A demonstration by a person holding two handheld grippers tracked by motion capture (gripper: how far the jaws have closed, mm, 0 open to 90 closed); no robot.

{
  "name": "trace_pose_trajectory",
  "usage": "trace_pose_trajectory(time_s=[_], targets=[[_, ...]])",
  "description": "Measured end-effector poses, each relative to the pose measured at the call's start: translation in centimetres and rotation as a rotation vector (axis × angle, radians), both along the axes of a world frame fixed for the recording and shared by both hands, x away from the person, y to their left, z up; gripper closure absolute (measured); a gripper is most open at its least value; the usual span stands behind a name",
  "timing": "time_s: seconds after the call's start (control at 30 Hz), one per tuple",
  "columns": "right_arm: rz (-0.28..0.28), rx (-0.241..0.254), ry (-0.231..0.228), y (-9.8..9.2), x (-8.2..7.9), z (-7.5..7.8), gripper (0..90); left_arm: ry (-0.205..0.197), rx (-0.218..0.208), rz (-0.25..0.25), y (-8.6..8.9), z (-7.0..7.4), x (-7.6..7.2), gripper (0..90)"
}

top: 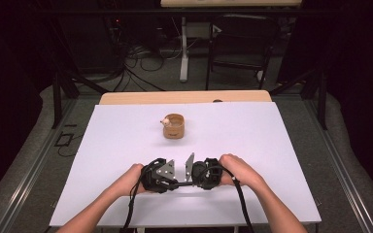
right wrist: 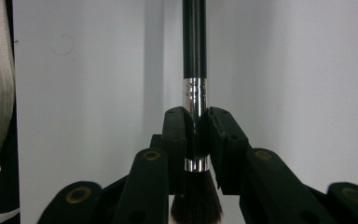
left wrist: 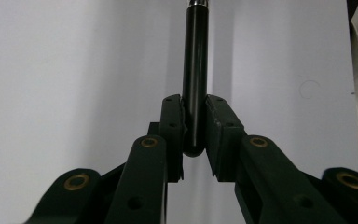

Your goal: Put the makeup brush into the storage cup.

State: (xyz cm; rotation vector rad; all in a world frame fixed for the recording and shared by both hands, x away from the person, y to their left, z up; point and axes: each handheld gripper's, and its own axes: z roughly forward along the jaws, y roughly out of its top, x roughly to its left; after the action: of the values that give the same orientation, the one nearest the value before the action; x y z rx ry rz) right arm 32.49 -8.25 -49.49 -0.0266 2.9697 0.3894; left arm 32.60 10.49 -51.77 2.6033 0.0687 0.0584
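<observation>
A black-handled brush with a silver ferrule and dark bristles is held between both grippers low over the white table (top: 252,136). My left gripper (left wrist: 195,122) is shut on the rounded end of the brush handle (left wrist: 194,70). My right gripper (right wrist: 196,130) is shut on the silver ferrule (right wrist: 196,95), and the dark bristles (right wrist: 196,200) point back toward the camera. In the high view the left gripper (top: 176,183) and the right gripper (top: 193,180) face each other near the front edge, with the brush (top: 184,183) spanning the short gap.
A small round wooden cup (top: 174,126) stands at the middle of the table, with a small pale object (top: 165,121) at its left rim. A wooden strip (top: 184,97) runs along the far edge. Chairs and cables fill the dark floor beyond.
</observation>
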Motion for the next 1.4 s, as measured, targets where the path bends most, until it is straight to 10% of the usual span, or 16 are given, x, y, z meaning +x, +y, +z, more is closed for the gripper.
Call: trace_pose_trajectory(time_s=[0.3, 0.7, 1.4], targets=[[-0.014, 0.013, 0.045, -0.3, 0.4, -0.2, 54.9, 0.009, -0.037, -0.009, 0.3, -0.4, -0.6, 79.1], [-0.177, 0.130, 0.045, -1.3, 1.0, 0.1, 3.2, -0.004, -0.103, 0.061, 1.2, -0.7, -0.8, 79.1], [-0.420, 0.385, 0.087, -5.1, 1.0, -0.8, 0.8, 0.016, -0.188, 0.152, 2.7, -2.2, -0.5, 79.1]])
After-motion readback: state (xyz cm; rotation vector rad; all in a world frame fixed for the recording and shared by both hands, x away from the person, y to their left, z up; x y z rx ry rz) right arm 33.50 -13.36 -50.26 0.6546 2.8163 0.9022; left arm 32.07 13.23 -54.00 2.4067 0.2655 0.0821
